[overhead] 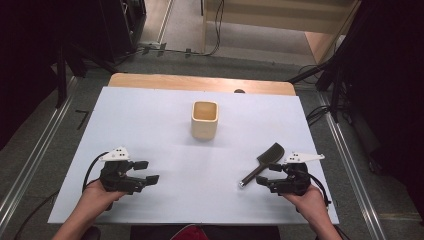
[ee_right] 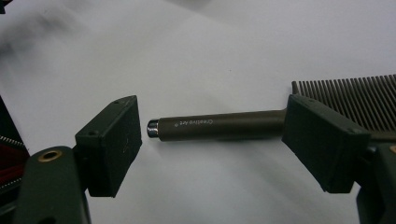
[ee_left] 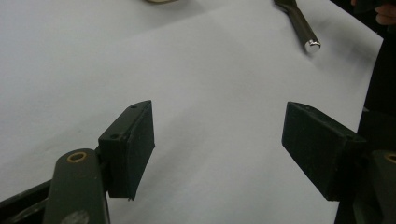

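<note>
White tabletop [overhead: 165,125] holds a square beige wooden cup [overhead: 205,120], mid-table. Nothing is grasped yet: right gripper [ee_right: 212,135] spreads around the dark metal-handled comb [ee_right: 219,127]; left gripper [ee_left: 217,140] hangs spread, empty.

White table [overhead: 150,115]: beige cup [overhead: 205,120], dark comb [overhead: 262,164].

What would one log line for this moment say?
left claw: open, empty | right claw: open, brush handle between jaws, ungripped | brush: flat on table | cup: upright, table middle
</note>
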Action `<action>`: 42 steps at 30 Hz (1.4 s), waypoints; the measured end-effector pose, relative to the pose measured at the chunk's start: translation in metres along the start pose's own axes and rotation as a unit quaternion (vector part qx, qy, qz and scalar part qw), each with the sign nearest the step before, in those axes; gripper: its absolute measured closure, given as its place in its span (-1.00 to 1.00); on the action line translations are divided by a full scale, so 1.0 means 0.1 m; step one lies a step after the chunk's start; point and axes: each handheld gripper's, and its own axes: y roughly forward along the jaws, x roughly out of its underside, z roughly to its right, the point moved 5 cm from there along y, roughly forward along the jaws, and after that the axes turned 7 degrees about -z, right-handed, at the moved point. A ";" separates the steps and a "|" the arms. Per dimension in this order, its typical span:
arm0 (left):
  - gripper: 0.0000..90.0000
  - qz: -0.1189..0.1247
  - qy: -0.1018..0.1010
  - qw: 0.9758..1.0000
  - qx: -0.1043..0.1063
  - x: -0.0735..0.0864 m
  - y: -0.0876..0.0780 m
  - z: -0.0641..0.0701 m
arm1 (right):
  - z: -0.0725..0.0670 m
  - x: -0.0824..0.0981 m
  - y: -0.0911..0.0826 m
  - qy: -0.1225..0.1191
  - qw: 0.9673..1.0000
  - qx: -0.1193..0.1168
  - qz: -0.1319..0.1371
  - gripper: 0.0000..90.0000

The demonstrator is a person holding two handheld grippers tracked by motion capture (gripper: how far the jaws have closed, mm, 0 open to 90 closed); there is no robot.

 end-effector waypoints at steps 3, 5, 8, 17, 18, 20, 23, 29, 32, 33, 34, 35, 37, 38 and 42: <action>-0.40 -0.004 0.005 1.000 -0.004 0.00 0.01 0.01 | 0.00 0.00 0.00 0.003 1.000 -0.001 0.000 -0.60; -0.40 -0.003 0.007 1.000 -0.004 0.00 0.01 0.01 | 0.00 0.00 -0.01 -0.002 1.000 -0.002 0.001 -0.60; -0.40 -0.003 0.007 1.000 -0.006 0.00 0.00 -0.01 | 0.00 -0.01 -0.02 -0.005 1.000 -0.002 0.003 -0.60; -0.40 -0.009 0.009 1.000 -0.012 0.00 0.01 -0.01 | -0.03 -0.01 -0.01 -0.006 1.000 -0.008 -0.002 -0.60; -0.40 -0.009 0.010 1.000 -0.012 0.00 0.01 -0.01 | -0.03 -0.01 -0.01 -0.005 1.000 -0.007 -0.002 -0.60; -0.40 -0.009 0.010 1.000 -0.011 0.00 0.00 -0.02 | -0.02 -0.01 -0.01 -0.002 1.000 -0.005 0.000 -0.60; -0.40 -0.007 0.008 1.000 -0.012 0.00 0.00 -0.02 | -0.02 -0.01 -0.01 -0.003 1.000 -0.004 -0.002 -0.60; -0.40 -0.009 0.011 1.000 -0.009 0.00 0.00 -0.01 | -0.02 -0.01 -0.02 -0.004 1.000 -0.004 -0.002 -0.60; -0.40 -0.009 0.010 1.000 -0.010 0.00 0.00 -0.01 | -0.01 -0.01 -0.02 -0.003 1.000 -0.004 -0.002 -0.60; -0.40 -0.009 0.010 1.000 -0.010 0.00 0.00 -0.01 | -0.02 -0.01 -0.02 -0.003 1.000 -0.004 -0.002 -0.60; -0.40 -0.009 0.010 1.000 -0.009 0.00 0.00 -0.01 | -0.02 -0.01 -0.02 -0.003 1.000 -0.004 -0.002 -0.60; -0.40 -0.009 0.010 1.000 -0.009 0.00 0.00 -0.01 | -0.02 -0.01 -0.02 -0.003 1.000 -0.004 -0.002 -0.60; -0.40 -0.010 0.011 1.000 -0.009 0.00 0.00 -0.01 | -0.02 -0.01 -0.02 -0.002 1.000 -0.004 -0.002 -0.60; -0.40 -0.011 0.011 1.000 -0.009 0.01 0.00 -0.01 | -0.01 -0.01 -0.02 -0.002 1.000 -0.002 -0.002 -0.60; -0.40 -0.010 0.012 1.000 -0.007 0.00 0.01 -0.01 | 0.00 -0.02 -0.03 0.004 1.000 -0.001 0.002 -0.60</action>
